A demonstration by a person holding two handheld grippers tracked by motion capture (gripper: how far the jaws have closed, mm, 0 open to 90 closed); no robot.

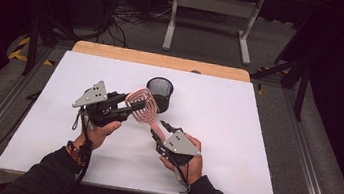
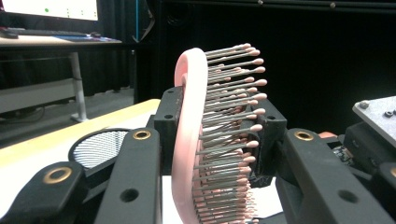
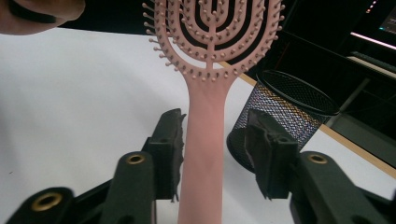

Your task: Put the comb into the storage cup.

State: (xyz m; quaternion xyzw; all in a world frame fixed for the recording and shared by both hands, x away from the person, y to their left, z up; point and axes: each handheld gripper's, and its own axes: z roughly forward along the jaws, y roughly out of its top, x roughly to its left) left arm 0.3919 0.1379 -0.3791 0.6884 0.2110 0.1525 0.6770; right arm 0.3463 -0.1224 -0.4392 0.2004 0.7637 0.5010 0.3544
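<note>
Right tongs [image 1: 161, 130], nearest the person, stand part open around the handle of the pink hairbrush [image 1: 142, 107]: in the right gripper view the left pad lies against the handle while the right pad stands clear of it, so the handle sits between the pads without being pinched. Left tongs [image 1: 127, 106], a little farther out and to the left of the right tongs, are clamped on the head of the hairbrush, one pad on its smooth back and one among the bristles, which carry small rounded tips. The hairbrush thus spans from one pair of tongs to the other, above the white bench [image 1: 235, 135]. Just beyond the brush head stands a black mesh cup [image 1: 159, 93] on the bench. No brand, label or lettering is legible on any of these items.
</note>
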